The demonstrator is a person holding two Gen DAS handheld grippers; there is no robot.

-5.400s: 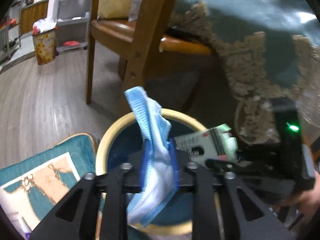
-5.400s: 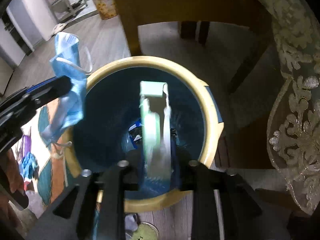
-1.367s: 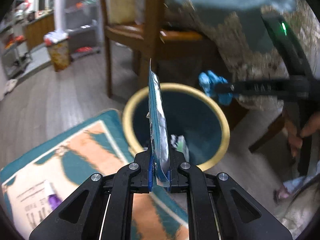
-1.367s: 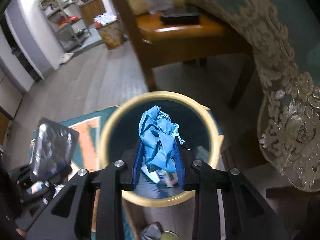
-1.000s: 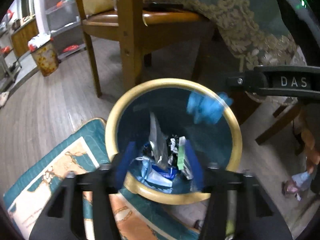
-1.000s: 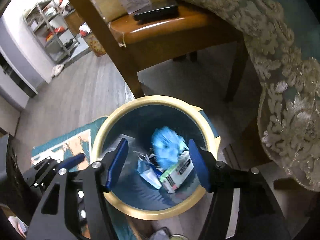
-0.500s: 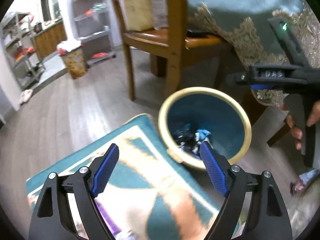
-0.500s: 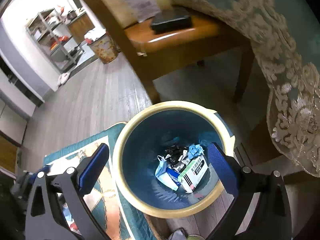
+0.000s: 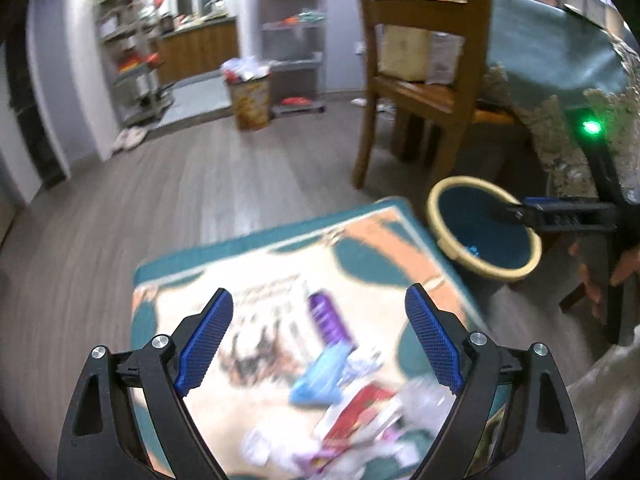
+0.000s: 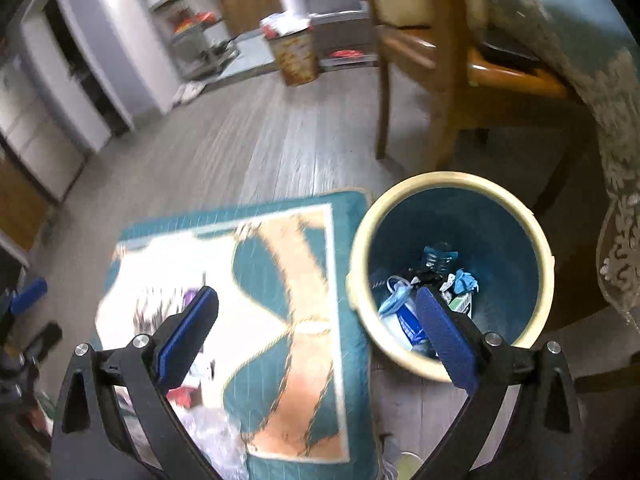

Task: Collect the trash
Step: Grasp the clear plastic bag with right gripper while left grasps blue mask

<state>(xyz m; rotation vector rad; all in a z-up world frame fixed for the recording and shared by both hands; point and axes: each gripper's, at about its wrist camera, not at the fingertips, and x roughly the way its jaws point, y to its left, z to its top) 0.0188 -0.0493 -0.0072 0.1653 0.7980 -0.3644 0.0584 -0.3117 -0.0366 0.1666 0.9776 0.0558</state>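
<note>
Left wrist view, my left gripper (image 9: 318,336): jaws had just been opening, spread wide, nothing between them.
Left wrist view, trash left: a purple tube (image 9: 329,316), a blue mask (image 9: 320,376), a red wrapper (image 9: 356,408) and blurred scraps lay on the rug (image 9: 360,240), near me.
Left wrist view, bin (image 9: 440,236): far right, off the rug's corner.
Right wrist view, my right gripper (image 10: 316,332): jaws had just been opening, wide apart, empty.
Right wrist view, trash done: several pieces lay at the bottom of the bin.
Room: grey plank floor (image 10: 240,152), wooden chair (image 9: 404,92), tablecloth (image 10: 616,92) far right, shelves beyond.
</note>
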